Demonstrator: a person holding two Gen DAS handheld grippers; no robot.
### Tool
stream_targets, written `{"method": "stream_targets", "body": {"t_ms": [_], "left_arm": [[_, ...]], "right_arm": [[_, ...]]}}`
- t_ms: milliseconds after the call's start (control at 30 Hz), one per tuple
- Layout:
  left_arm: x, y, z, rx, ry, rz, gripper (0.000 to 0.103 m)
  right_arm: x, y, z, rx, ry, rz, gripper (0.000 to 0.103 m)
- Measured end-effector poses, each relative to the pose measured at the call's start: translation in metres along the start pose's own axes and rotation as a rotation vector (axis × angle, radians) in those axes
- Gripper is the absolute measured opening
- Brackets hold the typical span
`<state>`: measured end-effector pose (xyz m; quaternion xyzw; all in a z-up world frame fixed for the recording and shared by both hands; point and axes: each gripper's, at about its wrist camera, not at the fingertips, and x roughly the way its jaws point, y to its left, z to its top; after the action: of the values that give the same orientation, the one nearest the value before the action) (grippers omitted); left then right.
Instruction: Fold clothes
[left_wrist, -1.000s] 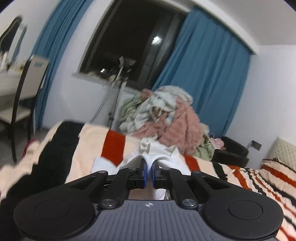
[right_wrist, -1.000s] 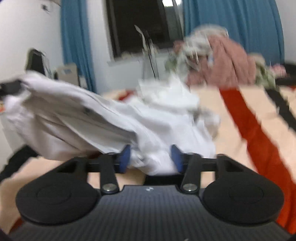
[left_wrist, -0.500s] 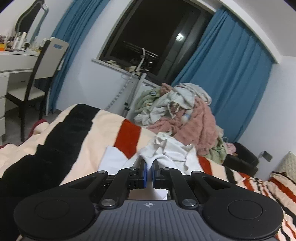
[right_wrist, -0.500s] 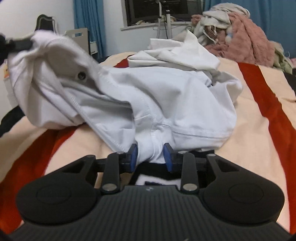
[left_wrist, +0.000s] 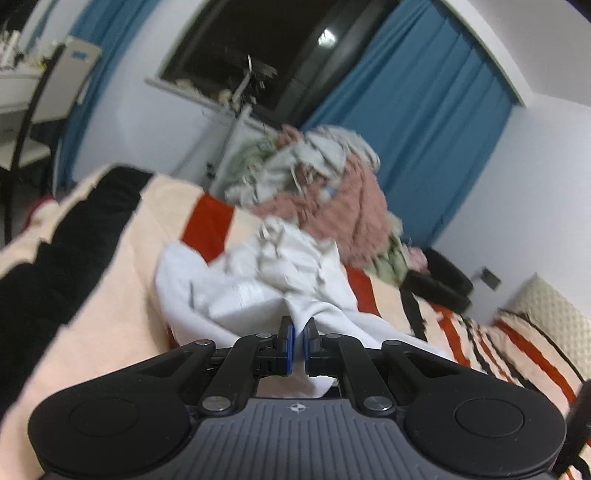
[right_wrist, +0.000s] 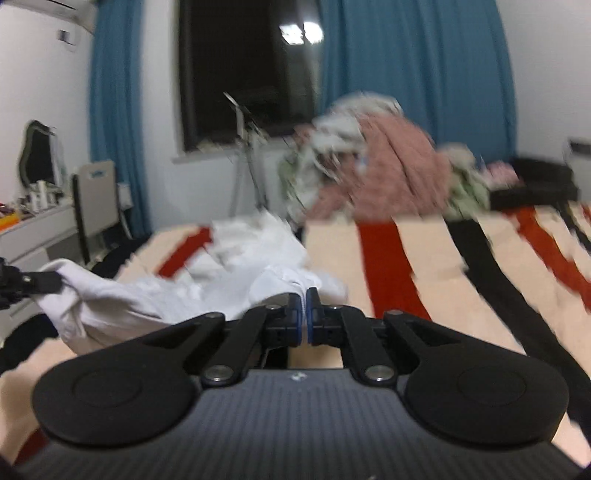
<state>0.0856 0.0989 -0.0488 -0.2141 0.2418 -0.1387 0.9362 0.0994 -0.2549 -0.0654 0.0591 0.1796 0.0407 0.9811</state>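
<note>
Holding a white garment at two points above the bed

Gripping is recorded at both tools. The left tool (left_wrist: 299, 345) is seen with its blue pads drawn narrow, white cloth pinched between them. The right tool (right_wrist: 305, 317) is likewise nearly closed, with a thin edge of white fabric caught in the gap. The white garment (left_wrist: 258, 291) is found crumpled on the striped blanket (left_wrist: 122, 266) of the bed, directly ahead of both tools, its bulk lying between them and the heap of unfolded laundry (left_wrist: 325, 192) at the far end.

In the right wrist view the cloth is seen stretched leftward from the right tool to the other tool (right_wrist: 33, 282) at the frame's left edge, which also holds a bunched corner. The long axis of the held edge is therefore judged to run side to side between the two tools, with the loose remainder trailing forward onto the bed. Neither tool is clearly nearer the bulk, though most of it is seen left of the right tool.

Both views are motion-blurred; the garment type cannot be determined. The step in hand is judged to be spreading or straightening before a first fold. The held edge would need to be pulled taut and laid flat; slack cloth in the middle is noted as the risk.
</note>
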Motion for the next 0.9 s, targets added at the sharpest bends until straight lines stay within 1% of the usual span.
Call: {"method": "stream_targets", "body": {"t_ms": [100, 133, 167, 200, 233, 267, 300, 333, 367, 500, 567, 633, 667, 700, 800, 833, 867, 900], "left_arm": [[0.009, 0.002, -0.006, -0.008, 0.044, 0.017, 0.006], [0.012, 0.003, -0.007, -0.015, 0.054, 0.024, 0.006], [0.015, 0.007, -0.008, -0.033, 0.062, 0.031, 0.006], [0.018, 0.011, -0.008, -0.057, 0.068, 0.034, 0.006], [0.021, 0.015, -0.008, -0.079, 0.073, 0.033, 0.006], [0.023, 0.019, -0.007, -0.101, 0.077, 0.032, 0.006], [0.024, 0.021, -0.007, -0.119, 0.076, 0.035, 0.006], [0.025, 0.024, -0.007, -0.143, 0.067, 0.039, 0.006], [0.026, 0.026, -0.006, -0.16, 0.062, 0.036, 0.006], [0.032, 0.03, -0.004, -0.193, 0.055, 0.033, 0.006], [0.036, 0.029, -0.004, -0.183, 0.06, 0.043, 0.006], [0.038, 0.029, -0.004, -0.174, 0.065, 0.057, 0.006], [0.04, 0.029, -0.005, -0.171, 0.068, 0.066, 0.006], [0.041, 0.029, -0.005, -0.168, 0.071, 0.076, 0.009], [0.039, 0.024, -0.004, -0.124, 0.066, 0.11, 0.014], [0.037, 0.022, -0.003, -0.103, 0.065, 0.114, 0.017], [0.035, 0.02, -0.004, -0.09, 0.073, 0.114, 0.027], [0.034, 0.019, -0.005, -0.078, 0.083, 0.113, 0.038]], "right_arm": [[0.015, -0.017, -0.017, 0.07, 0.178, 0.02, 0.009], [0.02, -0.014, -0.021, 0.058, 0.222, 0.036, 0.009], [0.025, -0.012, -0.025, 0.047, 0.265, 0.051, 0.012], [0.03, -0.005, -0.026, 0.006, 0.29, 0.05, 0.021], [0.032, 0.002, -0.027, -0.048, 0.292, 0.041, 0.029], [0.031, 0.011, -0.028, -0.097, 0.278, 0.029, 0.046], [0.028, 0.021, -0.032, -0.169, 0.249, 0.006, 0.059], [0.026, 0.029, -0.035, -0.25, 0.214, -0.034, 0.063], [0.026, 0.039, -0.038, -0.342, 0.18, -0.078, 0.065], [0.042, 0.065, -0.056, -0.655, 0.166, -0.093, 0.065], [0.053, 0.071, -0.065, -0.744, 0.198, -0.108, 0.065], [0.056, 0.075, -0.067, -0.736, 0.201, -0.11, 0.064], [0.055, 0.073, -0.062, -0.701, 0.159, -0.121, 0.064], [0.05, 0.07, -0.056, -0.663, 0.099, -0.137, 0.064], [0.022, 0.058, -0.032, -0.542, -0.144, -0.205, 0.064], [0.012, 0.054, -0.023, -0.5, -0.224, -0.226, 0.065], [0.005, 0.048, -0.016, -0.454, -0.263, -0.243, 0.065], [0.0, 0.041, -0.012, -0.405, -0.269, -0.235, 0.065]]}}
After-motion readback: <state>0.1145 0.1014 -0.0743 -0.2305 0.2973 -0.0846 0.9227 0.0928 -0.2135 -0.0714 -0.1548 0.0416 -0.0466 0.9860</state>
